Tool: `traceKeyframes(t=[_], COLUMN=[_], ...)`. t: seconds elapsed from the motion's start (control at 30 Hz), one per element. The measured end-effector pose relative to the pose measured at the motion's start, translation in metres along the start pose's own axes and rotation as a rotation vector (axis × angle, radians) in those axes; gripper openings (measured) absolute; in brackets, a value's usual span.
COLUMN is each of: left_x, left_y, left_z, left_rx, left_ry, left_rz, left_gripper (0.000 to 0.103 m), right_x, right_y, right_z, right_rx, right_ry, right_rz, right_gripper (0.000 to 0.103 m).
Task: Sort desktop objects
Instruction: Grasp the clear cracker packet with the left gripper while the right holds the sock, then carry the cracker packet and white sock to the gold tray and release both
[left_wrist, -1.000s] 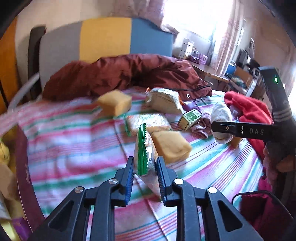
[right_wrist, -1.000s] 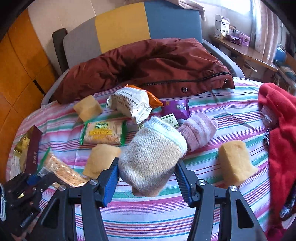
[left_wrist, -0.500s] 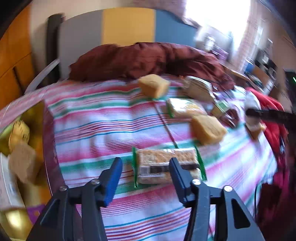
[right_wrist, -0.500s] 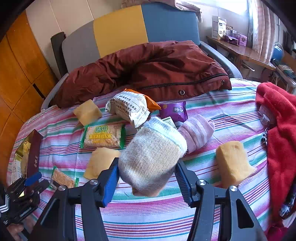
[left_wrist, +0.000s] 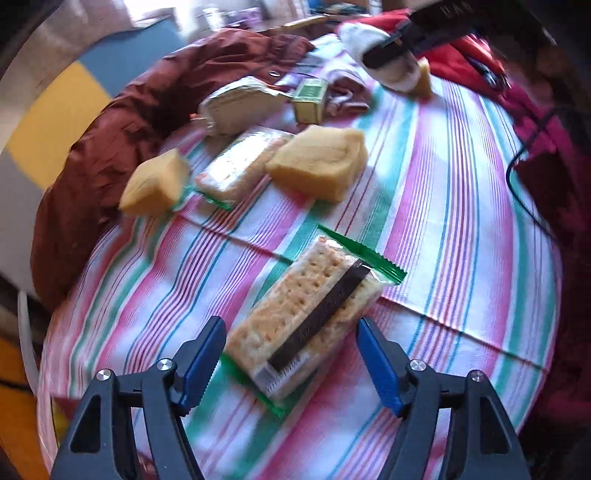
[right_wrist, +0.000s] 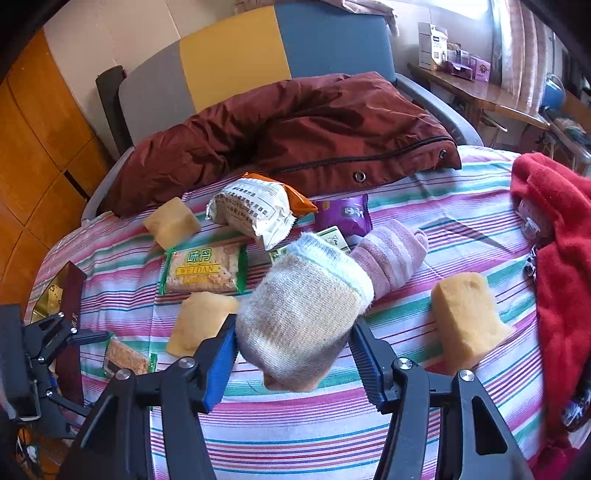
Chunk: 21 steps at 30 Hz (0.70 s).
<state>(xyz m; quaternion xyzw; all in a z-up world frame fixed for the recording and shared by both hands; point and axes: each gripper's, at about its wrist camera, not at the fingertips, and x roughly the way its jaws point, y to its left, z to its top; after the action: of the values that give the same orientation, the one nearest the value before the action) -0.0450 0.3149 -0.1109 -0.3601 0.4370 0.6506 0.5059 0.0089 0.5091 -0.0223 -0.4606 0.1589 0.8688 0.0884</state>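
- Cracker packet, clear wrap with green crimped ends, lies flat on the striped cloth, its long axis running diagonally in the left wrist view, from the near end between the jaws up to the right-hand far end.
- Left gripper stands over the packet's near end; its jaws have just been opening and now stand wide, blue pads clear of the wrap on both sides, the packet lying loose between them.
- Dark label strip runs along the packet's length, following the same diagonal.
- Right gripper is clamped on a beige knitted sock, pads pressing its two sides; the sock's pale-blue cuff points up and away from the camera, its bulk hanging just above the cloth.
- Pink striped sock lies just behind the beige one, its long axis slanting toward the upper right in the right wrist view.
- Second cracker packet, printed side up, lies crosswise farther back, with a yellow sponge block just in front of it and another behind it to the left.
- Third sponge block sits to the right, near a red garment.
- White snack bag and purple sachet rest before a maroon jacket.
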Motion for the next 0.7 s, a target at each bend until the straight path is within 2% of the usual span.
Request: traceKeyframes(t=[0.1, 0.13, 0.27, 0.5, 0.7], left_x=[0.006, 0.008, 0.010, -0.010, -0.065], left_y=[0.004, 0.011, 0.023, 0.008, -0.002], left_z=[0.004, 0.005, 0.002, -0.012, -0.034], left_rx=[-0.001, -0.046, -0.167, -0.297, -0.500], left_ry=[0.001, 0.005, -0.014, -0.079, -0.207], left_rz=[-0.049, -0.092, -0.153, -0.049, 0.036], left_gripper=[0.072, 0.068, 0.051, 0.049, 0.049], right_x=[0.003, 0.003, 0.005, 0.003, -0.002], right_y=[-0.002, -0.002, -0.001, 0.007, 0.029], right_z=[0.001, 0.001, 0.001, -0.001, -0.006], right_rx=[0.004, 0.003, -0.008, -0.042, -0.121], right_ry=[0.008, 0.010, 0.014, 0.003, -0.019], right_rz=[-0.006, -0.008, -0.016, 0.001, 0.058], right_gripper=[0.060, 0.060, 0.060, 0.060, 0.060])
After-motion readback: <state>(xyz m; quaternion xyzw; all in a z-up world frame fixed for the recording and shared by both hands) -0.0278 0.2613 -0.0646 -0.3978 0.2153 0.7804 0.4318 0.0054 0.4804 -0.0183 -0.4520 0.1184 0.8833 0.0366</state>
